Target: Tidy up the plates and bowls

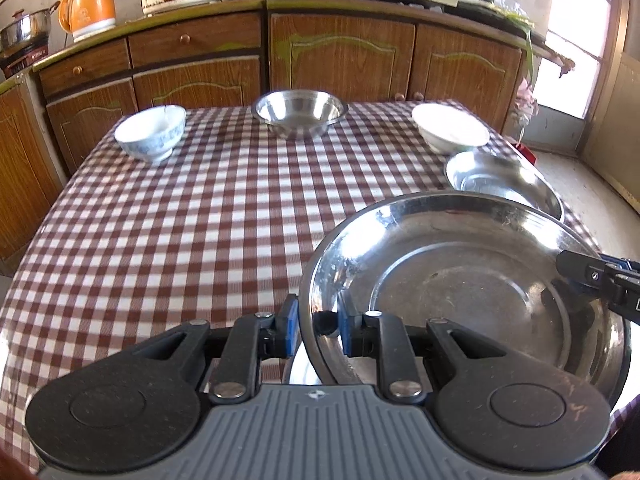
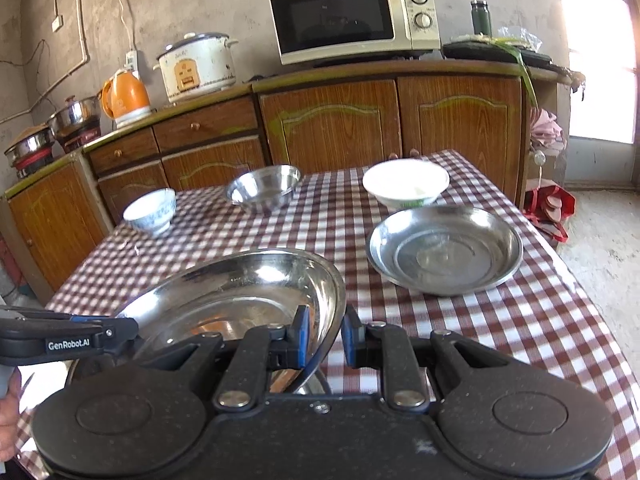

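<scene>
A large steel plate (image 1: 460,280) is held above the checkered table (image 1: 200,220), tilted. My left gripper (image 1: 318,326) is shut on its near-left rim. My right gripper (image 2: 323,334) is shut on the plate's (image 2: 240,292) right rim, and its fingers (image 1: 592,276) show at the right of the left wrist view. A second steel plate (image 2: 444,252) lies on the table at the right. Behind it stands a white bowl (image 2: 406,184). A steel bowl (image 2: 264,188) and a blue-patterned white bowl (image 2: 150,210) stand at the far edge.
Wooden cabinets (image 2: 332,128) run behind the table, carrying a microwave (image 2: 352,16), a rice cooker (image 2: 196,66), an orange kettle (image 2: 124,98) and pots (image 2: 76,118). Something shiny lies under the held plate (image 1: 300,368). Floor lies to the table's right.
</scene>
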Demonstrator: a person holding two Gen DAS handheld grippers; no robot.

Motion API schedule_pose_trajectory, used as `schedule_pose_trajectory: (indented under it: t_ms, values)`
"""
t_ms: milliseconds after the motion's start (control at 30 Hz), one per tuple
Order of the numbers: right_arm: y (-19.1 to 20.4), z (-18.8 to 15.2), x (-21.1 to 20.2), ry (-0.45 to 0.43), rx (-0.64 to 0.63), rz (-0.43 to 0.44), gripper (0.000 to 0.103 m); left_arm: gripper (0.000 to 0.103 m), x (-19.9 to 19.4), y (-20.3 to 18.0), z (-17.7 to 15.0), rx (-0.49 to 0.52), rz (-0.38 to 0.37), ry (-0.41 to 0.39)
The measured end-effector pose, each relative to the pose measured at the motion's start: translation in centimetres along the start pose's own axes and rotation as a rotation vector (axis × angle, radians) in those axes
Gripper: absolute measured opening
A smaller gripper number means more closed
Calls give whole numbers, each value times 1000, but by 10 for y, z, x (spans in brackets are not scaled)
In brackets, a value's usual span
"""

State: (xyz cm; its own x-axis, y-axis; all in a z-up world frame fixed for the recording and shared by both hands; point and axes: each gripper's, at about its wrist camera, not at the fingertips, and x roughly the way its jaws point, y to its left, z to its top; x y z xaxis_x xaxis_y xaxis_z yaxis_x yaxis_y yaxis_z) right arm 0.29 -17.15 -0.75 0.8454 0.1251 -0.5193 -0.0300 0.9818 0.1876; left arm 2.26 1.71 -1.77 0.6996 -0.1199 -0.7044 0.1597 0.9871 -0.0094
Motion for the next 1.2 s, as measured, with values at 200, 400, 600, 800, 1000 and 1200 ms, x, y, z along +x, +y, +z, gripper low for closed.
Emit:
schedule_pose_trajectory:
  t_ms: [200,400,600,800,1000,1200]
  values:
    - [0,-24,4,59,-16,-10,23,22,5,0,-18,17,10,37]
    - [3,-42,6,109,-38,-15,23,23,10,-4,-35,59,34,63]
    - [3,-49,11,136,-43,-15,23,23,15,0,-41,58,33,90]
    - [4,-52,15,151,-46,-21,23,24,18,-2,-42,67,45,87]
    - [6,-54,18,165,-49,-22,23,24,18,0,-43,69,58,80]
    - [9,-55,22,172,-57,-18,26,26,20,-3,-45,95,71,70]
